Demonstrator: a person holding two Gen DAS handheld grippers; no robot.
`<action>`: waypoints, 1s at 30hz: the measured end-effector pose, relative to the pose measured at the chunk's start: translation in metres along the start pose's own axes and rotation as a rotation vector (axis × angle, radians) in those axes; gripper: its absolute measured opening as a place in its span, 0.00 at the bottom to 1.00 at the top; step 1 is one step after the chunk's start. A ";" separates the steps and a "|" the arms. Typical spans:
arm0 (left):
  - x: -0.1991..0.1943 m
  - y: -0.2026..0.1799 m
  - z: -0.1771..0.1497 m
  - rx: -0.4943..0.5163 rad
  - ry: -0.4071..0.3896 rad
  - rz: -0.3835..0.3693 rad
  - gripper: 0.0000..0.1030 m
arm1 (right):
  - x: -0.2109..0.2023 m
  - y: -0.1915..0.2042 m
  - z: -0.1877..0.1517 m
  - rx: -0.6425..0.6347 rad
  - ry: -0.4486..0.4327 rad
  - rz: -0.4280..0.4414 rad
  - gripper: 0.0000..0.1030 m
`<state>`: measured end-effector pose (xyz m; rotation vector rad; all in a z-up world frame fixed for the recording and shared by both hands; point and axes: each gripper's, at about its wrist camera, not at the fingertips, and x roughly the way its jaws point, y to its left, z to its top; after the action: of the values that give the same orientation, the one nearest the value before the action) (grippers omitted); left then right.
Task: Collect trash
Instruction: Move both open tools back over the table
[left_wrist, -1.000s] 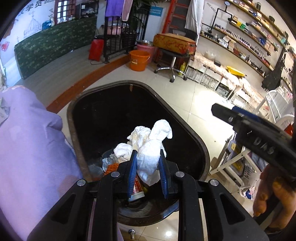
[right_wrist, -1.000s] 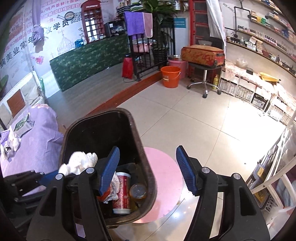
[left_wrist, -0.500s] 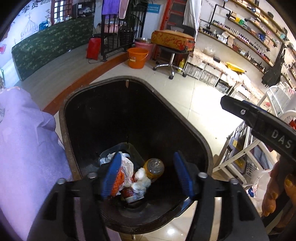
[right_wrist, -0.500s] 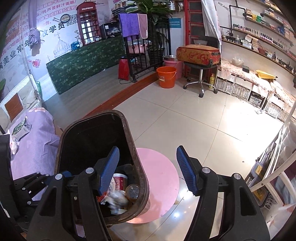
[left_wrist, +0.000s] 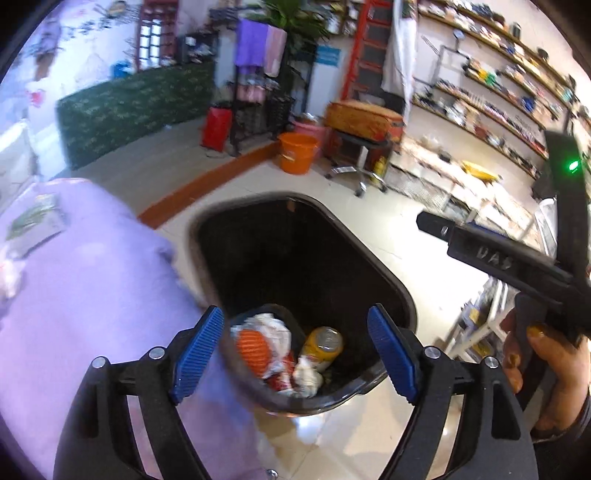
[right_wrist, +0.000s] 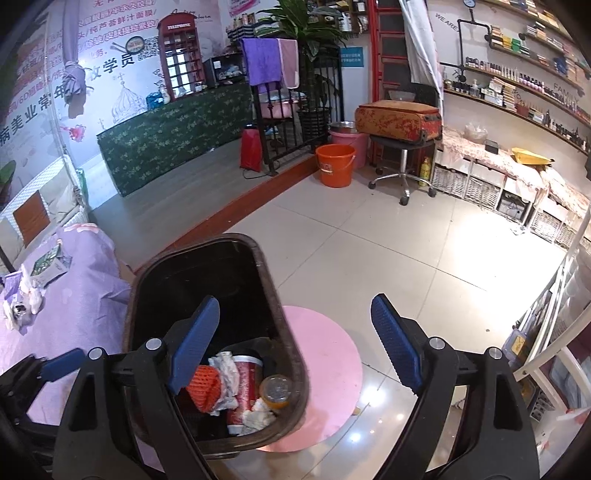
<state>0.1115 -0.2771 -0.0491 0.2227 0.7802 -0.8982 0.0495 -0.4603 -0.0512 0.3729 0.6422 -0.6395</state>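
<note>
A black trash bin (left_wrist: 391, 284) stands on the tiled floor; it also shows in the right wrist view (right_wrist: 291, 362). Inside lie crumpled white tissue (left_wrist: 306, 376), an orange net (left_wrist: 251, 347), a yellow can (left_wrist: 323, 345) and a red cup (right_wrist: 245, 387). My left gripper (left_wrist: 295, 354) is open and empty above the bin's near side. My right gripper (right_wrist: 295, 347) is open and empty above the bin's right rim; its body shows in the left wrist view (left_wrist: 495, 258). More trash (right_wrist: 22, 299) lies on the purple-covered table (right_wrist: 85, 295) at the left.
A pink round mat (right_wrist: 325, 373) lies under the bin. An orange bucket (right_wrist: 334, 164), a stool with a suitcase (right_wrist: 399, 122) and low shelves (right_wrist: 498, 184) stand farther back. A white rack (right_wrist: 554, 332) is at the right.
My left gripper opened and let the white tissue fall into the bin, then pulled back and up. My right gripper stayed open and barely moved.
</note>
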 end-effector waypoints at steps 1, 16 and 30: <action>-0.009 0.005 -0.002 -0.018 -0.023 0.016 0.78 | 0.000 0.004 0.000 -0.006 0.003 0.011 0.81; -0.152 0.121 -0.059 -0.323 -0.297 0.346 0.84 | -0.006 0.181 -0.012 -0.199 0.078 0.305 0.81; -0.252 0.213 -0.145 -0.522 -0.423 0.382 0.85 | -0.044 0.296 -0.035 -0.249 0.130 0.237 0.81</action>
<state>0.1064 0.0806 -0.0070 -0.2675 0.5263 -0.3384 0.1999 -0.2018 -0.0110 0.2546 0.7790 -0.3062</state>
